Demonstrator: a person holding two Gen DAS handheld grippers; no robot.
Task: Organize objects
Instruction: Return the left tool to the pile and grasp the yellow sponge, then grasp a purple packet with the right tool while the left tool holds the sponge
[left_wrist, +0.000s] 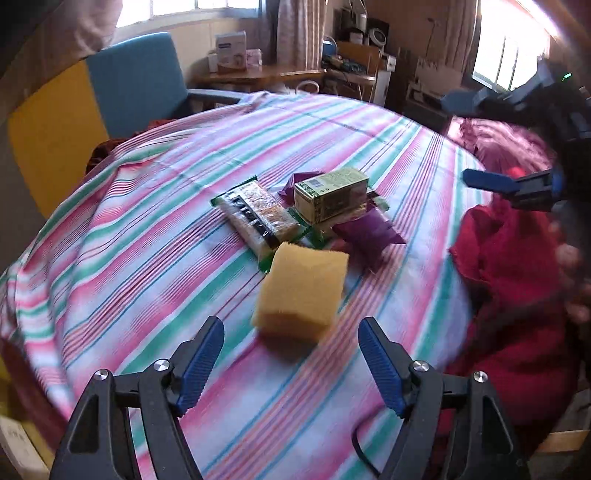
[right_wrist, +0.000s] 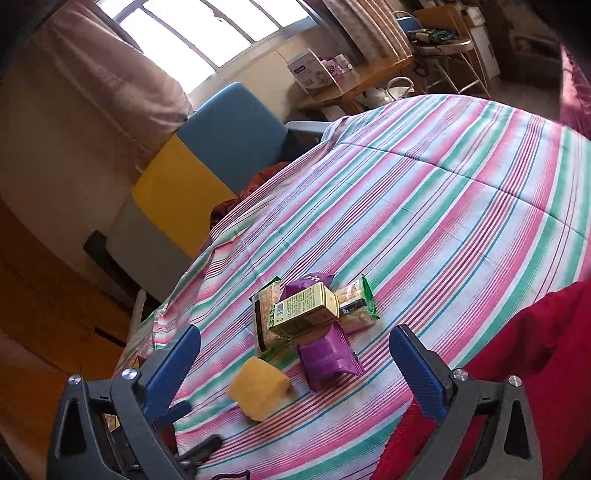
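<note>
The yellow sponge (left_wrist: 301, 291) (right_wrist: 258, 384) lies on the striped cloth (left_wrist: 147, 258) (right_wrist: 443, 206), blurred in both views, just ahead of the left gripper (left_wrist: 291, 363) and apart from the heap of packets behind it. That heap sits near the middle of the cloth: a green carton (left_wrist: 330, 194) (right_wrist: 304, 308) rests on top, tilted, over a purple pouch (left_wrist: 367, 230) (right_wrist: 327, 356) and two clear snack packets with green ends, the nearer snack packet (left_wrist: 256, 218) (right_wrist: 264, 319) running toward the sponge and almost touching its far edge. The other snack packet (right_wrist: 356, 304) pokes out beyond the carton.

The left gripper's jaws stand wide apart and hold nothing; the sponge lies in line with the gap but beyond the tips. The right gripper (right_wrist: 295, 365) (left_wrist: 491, 140) is likewise spread wide and empty, hovering above the cloth with the sponge and pouch showing between its fingers.

Bare cloth stretches broadly to the left of the heap and beyond it toward the far edge. On the right the room is tighter: a red fabric (left_wrist: 509, 280) (right_wrist: 517, 369) is bunched along that side, close to the pouch. Past the cloth's far left edge stands a blue chair (left_wrist: 136, 81) (right_wrist: 236, 129) beside a yellow panel (left_wrist: 51, 140) (right_wrist: 177, 184).
</note>
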